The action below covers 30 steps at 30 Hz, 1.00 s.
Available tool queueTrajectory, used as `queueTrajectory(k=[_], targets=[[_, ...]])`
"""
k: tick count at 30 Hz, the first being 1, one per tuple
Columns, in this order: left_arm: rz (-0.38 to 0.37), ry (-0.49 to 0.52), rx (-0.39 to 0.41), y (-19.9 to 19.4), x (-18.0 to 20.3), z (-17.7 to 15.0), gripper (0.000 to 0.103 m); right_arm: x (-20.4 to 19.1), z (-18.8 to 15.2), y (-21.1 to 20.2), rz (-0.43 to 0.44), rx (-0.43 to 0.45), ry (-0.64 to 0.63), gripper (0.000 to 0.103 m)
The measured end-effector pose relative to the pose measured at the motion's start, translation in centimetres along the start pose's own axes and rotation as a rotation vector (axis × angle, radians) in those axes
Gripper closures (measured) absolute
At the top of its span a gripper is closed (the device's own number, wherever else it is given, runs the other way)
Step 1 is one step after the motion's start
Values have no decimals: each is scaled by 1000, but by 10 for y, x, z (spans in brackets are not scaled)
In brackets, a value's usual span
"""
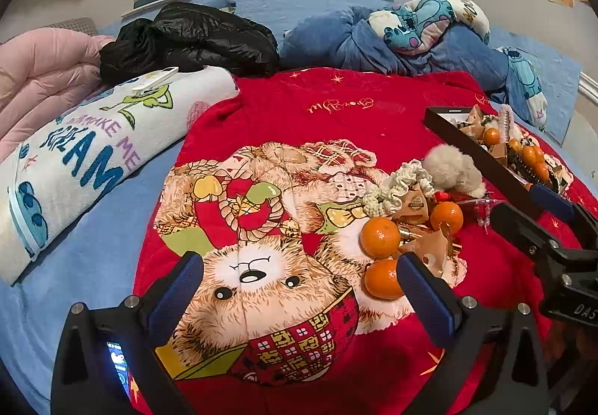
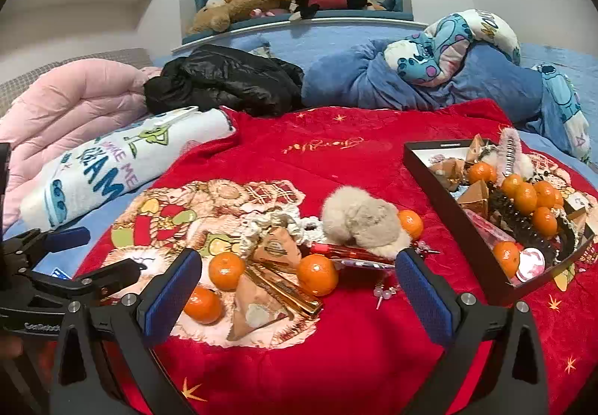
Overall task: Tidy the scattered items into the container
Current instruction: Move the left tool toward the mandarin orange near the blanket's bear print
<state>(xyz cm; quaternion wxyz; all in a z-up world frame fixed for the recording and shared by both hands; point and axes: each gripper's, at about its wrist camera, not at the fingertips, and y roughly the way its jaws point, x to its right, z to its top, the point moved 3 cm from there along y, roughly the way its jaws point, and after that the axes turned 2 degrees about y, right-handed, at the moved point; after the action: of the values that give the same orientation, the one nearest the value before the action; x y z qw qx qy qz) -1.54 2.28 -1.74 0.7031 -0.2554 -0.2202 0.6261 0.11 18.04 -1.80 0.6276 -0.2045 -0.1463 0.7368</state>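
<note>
Nearest the right wrist camera, the right gripper (image 2: 299, 288) hangs over the red blanket (image 2: 336, 359) with its jaws spread wide and nothing between the blue pads (image 2: 172, 288). Just beyond and between those pads lies the loose pile: a mandarin (image 2: 202, 304) touching the inner side of the left pad, two more mandarins (image 2: 226, 270) and (image 2: 317, 274) a little farther, and between them a tan pyramid-shaped packet (image 2: 254, 310) and a gold bar-shaped wrapper (image 2: 284, 286). Past these sit a second tan packet (image 2: 277, 247), a cream crocheted scrunchie (image 2: 261, 224), a red pen-like item (image 2: 336, 250) and a fluffy beige pompom (image 2: 364, 219), with a fourth mandarin (image 2: 410, 223) tucked against the pompom's right side. To the right and farther off stands the black box (image 2: 441, 187), already holding mandarins, packets and hair accessories.

At the left, the left gripper (image 1: 299, 288) also stands wide and empty, over the bear print on the blanket; one mandarin (image 1: 383, 278) lies just to the left of its right pad, and the rest of the pile is beyond, to the right. Farther back lie a white printed towel (image 2: 112, 168), a black jacket (image 2: 224, 82) and a blue blanket (image 2: 373, 82).
</note>
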Motion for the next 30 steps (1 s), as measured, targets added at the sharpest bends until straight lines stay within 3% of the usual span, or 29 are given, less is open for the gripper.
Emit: queueTrajectory(k=[8,30], targets=[[8,20,-11,-9,0,-3,0,3,1,-2,37,10,24,0],[29,36,-29,-6,8,-8,0,5,-2,7,24,-31,33,0]])
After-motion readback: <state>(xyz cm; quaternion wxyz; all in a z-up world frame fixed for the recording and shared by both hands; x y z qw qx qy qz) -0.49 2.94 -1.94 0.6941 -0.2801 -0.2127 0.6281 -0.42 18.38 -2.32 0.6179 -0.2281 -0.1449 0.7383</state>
